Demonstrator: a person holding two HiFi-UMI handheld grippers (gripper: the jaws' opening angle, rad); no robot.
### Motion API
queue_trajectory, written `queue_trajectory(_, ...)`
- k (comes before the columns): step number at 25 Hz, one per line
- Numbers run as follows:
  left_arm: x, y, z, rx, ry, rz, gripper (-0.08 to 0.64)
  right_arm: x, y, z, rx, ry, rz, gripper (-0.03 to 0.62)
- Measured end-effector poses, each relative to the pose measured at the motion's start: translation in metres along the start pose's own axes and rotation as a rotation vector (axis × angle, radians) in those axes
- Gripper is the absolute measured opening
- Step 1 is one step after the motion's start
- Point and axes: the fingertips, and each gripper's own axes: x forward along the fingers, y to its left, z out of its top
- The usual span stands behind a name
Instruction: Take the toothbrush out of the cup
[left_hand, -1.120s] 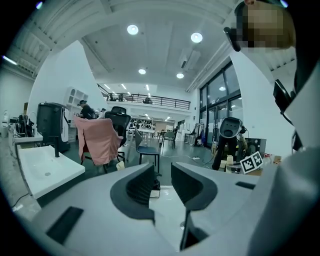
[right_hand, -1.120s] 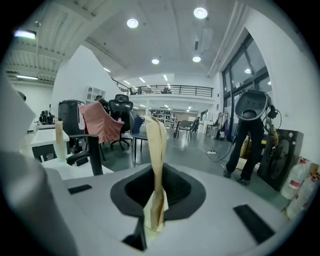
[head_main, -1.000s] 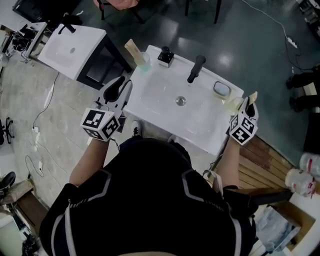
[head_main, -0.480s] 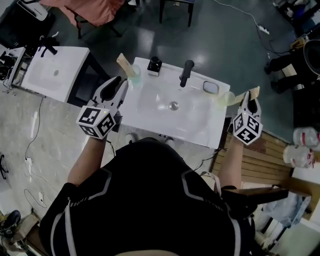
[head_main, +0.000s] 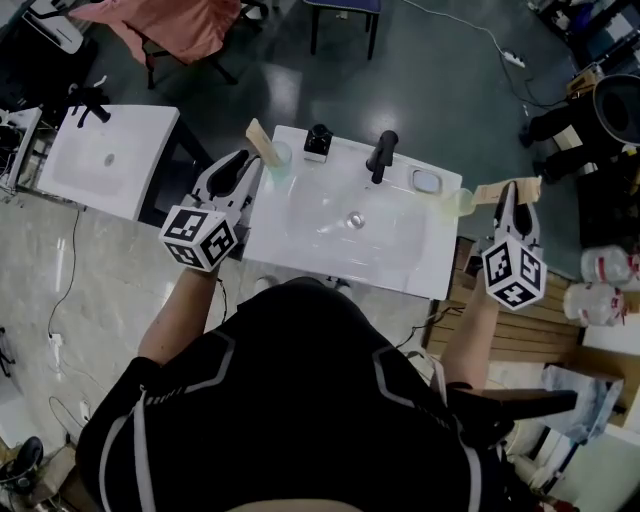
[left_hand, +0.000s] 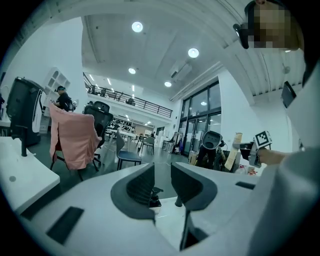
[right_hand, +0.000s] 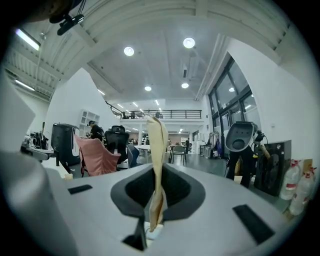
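The white sink (head_main: 330, 250) fills the middle, and the left gripper (head_main: 243, 168) hangs at its left edge, jaws apart with nothing between them, near the left cup (head_main: 280, 160) that holds a wrapped brush (head_main: 260, 140). Off the sink's right corner the right gripper (head_main: 513, 195) is clamped on the toothbrush (head_main: 490, 190). It is out of the right cup (head_main: 457, 202) and just beside it.

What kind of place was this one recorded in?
Likely an open-plan office or lab rigged as a mock bathroom: free-standing washbasins, office chairs, a mezzanine behind.
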Motion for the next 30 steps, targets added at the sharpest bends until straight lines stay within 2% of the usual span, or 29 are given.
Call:
queue_trajectory(5,-0.001,0.014,-0.005,-0.001,0.013,0.014,0.104,-0.003,0.017,0.010,-0.013,-0.007,0.017,0.028)
queue_trajectory(9,0.001,0.023,-0.009,0.036,0.033,0.050,0.104,-0.001,0.023,0.015,-0.014,-0.011,0.027,0.028)
queue_trajectory(12,0.008,0.029,-0.021,0.012,0.052,0.056,0.106,-0.003,0.028,0.019,-0.023,-0.010,0.036,0.028)
queue_trajectory(16,0.017,0.048,-0.043,-0.012,0.093,0.108,0.107,-0.012,0.038,0.021,-0.050,0.002,0.044,0.028)
queue_trajectory(20,0.029,0.066,-0.066,-0.018,0.122,0.103,0.126,-0.020,0.040,0.021,-0.067,0.011,0.003,0.028)
queue_trajectory(25,0.047,0.079,-0.093,-0.038,0.157,0.054,0.152,-0.035,0.052,0.019,-0.104,0.025,-0.040,0.029)
queue_trajectory(30,0.067,0.093,-0.118,-0.122,0.210,0.043,0.181,-0.052,0.060,0.022,-0.124,0.025,-0.110,0.029)
